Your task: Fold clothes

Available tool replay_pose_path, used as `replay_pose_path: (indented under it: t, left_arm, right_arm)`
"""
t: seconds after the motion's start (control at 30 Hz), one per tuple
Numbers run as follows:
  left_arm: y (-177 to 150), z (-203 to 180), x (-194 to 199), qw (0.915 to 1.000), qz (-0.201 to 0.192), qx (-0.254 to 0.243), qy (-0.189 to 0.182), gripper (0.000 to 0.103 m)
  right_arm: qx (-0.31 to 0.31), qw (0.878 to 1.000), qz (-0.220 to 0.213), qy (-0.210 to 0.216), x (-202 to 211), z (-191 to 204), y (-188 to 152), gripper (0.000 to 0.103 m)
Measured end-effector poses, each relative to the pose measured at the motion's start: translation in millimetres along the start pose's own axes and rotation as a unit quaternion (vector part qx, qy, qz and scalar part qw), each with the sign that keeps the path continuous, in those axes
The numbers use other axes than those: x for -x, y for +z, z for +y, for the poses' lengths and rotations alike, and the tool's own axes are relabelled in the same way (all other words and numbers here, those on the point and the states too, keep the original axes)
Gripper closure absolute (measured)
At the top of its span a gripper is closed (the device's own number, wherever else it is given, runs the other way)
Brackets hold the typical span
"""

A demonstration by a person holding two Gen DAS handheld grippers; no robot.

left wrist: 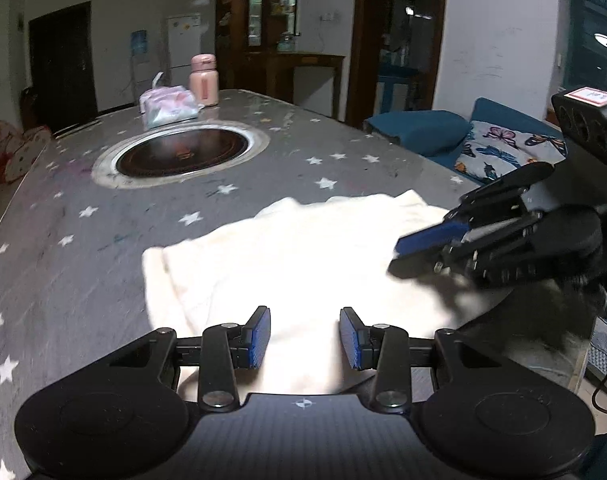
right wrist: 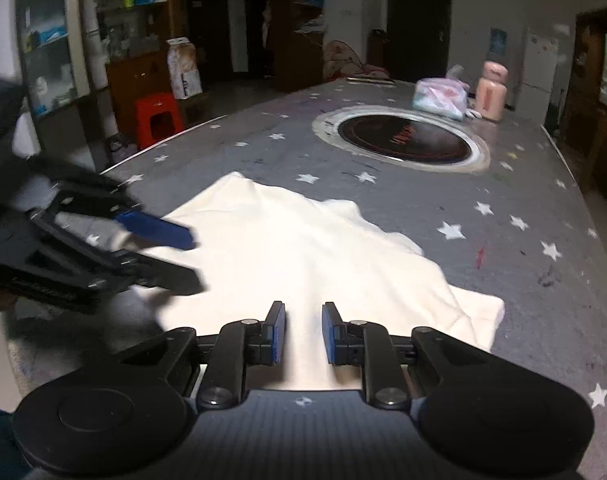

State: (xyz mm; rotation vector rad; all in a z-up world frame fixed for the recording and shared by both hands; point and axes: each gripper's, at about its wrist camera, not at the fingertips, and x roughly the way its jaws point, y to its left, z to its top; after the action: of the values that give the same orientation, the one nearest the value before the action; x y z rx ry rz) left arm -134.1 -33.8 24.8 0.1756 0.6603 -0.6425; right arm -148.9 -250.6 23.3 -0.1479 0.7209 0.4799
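1. The left gripper (left wrist: 304, 338) is seen at 6 o'clock in its own view, its blue pads parted with nothing between them, held over the near edge of the cream garment (left wrist: 295, 256).
2. The cream garment is spread, partly folded and rumpled, on the near part of the grey star-printed table (left wrist: 75, 208), filling the view from centre toward 4 o'clock.
3. A round inset cooktop (left wrist: 181, 154) is set in the table at 11 o'clock beyond the garment, well apart from it.
4. A plastic bag (left wrist: 169, 106) and a pink bottle (left wrist: 203, 80) are placed just beside each other near the far table edge at 12 o'clock.
5. The right gripper (right wrist: 303, 332) is seen at 6 o'clock in its own view, pads parted by a narrower gap, unclenched above the garment (right wrist: 303, 248).
6. A red stool (right wrist: 158, 118) is seen on the floor at 10 o'clock in the right wrist view.
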Motion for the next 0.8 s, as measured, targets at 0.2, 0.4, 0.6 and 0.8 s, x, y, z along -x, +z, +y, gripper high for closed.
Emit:
replay_pose_path:
  t: [0.2, 0.4, 0.6, 0.8]
  left_arm:
    - [-4.8, 5.8, 3.3, 0.9999, -0.003, 0.009, -0.005, 0.062]
    - [5.9, 11.6, 0.7, 0.9999, -0.005, 0.009, -0.003, 0.061]
    - [20.7, 24.2, -21.0, 0.9997, 0.003, 0.023, -0.006, 0.061]
    - [30.9, 34.0, -37.7, 0.9996, 0.008, 0.028, 0.002, 0.062]
  right_arm:
    - [-0.036, 0.999, -0.005, -0.014, 1.3, -25.1, 0.6, 0.081]
    - [-0.071, 0.997, -0.003, -0.015, 2.6, -46.1, 0.6, 0.085]
    - [-0.081, 0.996, -0.003, -0.027, -4.0, -51.9, 4.8, 0.09]
    - [-0.077, 0.996, 0.001, -0.035, -15.5, -53.0, 12.8, 0.089]
